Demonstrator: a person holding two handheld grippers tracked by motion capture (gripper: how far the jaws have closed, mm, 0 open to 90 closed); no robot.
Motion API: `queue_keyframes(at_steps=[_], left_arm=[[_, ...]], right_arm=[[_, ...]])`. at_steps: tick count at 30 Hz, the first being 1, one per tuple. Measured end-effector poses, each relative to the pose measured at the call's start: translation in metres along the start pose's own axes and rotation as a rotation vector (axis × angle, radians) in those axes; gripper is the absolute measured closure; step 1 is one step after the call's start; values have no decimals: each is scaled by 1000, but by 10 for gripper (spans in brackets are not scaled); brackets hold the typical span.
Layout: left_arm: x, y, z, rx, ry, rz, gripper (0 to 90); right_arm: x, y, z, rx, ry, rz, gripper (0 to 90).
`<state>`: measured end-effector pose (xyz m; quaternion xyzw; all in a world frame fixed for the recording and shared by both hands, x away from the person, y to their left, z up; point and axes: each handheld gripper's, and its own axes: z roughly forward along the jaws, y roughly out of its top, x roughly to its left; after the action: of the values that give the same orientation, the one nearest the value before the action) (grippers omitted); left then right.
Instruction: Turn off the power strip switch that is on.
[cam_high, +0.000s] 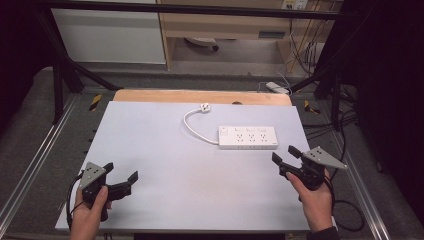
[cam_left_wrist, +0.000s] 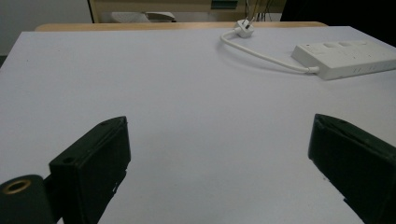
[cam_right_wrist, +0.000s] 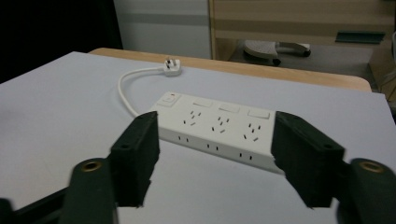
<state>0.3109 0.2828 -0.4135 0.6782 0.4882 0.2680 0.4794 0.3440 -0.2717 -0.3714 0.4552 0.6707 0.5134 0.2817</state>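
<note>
**Both tongs open, power strip waiting ahead of my right hand**

The pale grey-blue rectangular counter carries little, and that leaves me room to come in from either side. It lies on a light wooden tabletop whose edge shows along the far side.

The white plastic three-socket power strip lies flat on the right half of the counter, sockets up, its long side running across in front of me. Lying that way, its narrow width looks easy to straddle from my side. Its white cord curls from the strip's left end back toward the far edge, where the white plug rests on the counter, connected to nothing.

My right tongs hover near the strip's right front corner, close but not touching, jaws spread wide and empty; in the right gripper view the strip sits framed between them, so I judge I am lined up to close on it.

My left tongs rest low at the near left, well apart from the strip, jaws likewise wide and holding nothing, kept out of the way while the right one approaches
</note>
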Motion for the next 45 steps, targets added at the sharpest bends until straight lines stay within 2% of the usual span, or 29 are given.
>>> queue_keyframes(at_steps=[4,6,7,8,10,13,18,24,34,45], left_arm=[[0,0,0,-1,1,0,58],[0,0,0,3,-1,-1,58],[0,0,0,4,0,-1,58],[0,0,0,4,0,-1,58],[0,0,1,3,0,-2,59],[0,-1,1,10,-2,0,58],[0,-1,1,13,-3,0,59],[0,-1,2,13,-2,2,59],[0,-1,2,14,-1,4,60],[0,-2,3,20,0,7,60]], right_arm=[[-3,12,5,-18,-1,-22,535],[-4,15,7,-15,-7,-29,568],[-6,20,11,-11,-5,-35,624],[-6,20,11,-11,-5,-35,624],[-10,27,18,-8,-20,-58,710],[-16,32,24,-18,-24,-56,789],[-26,37,36,-17,-30,-44,864],[-31,43,47,-9,-28,-36,900],[-35,50,56,2,-32,-48,900],[-41,57,77,37,-33,-43,900]])
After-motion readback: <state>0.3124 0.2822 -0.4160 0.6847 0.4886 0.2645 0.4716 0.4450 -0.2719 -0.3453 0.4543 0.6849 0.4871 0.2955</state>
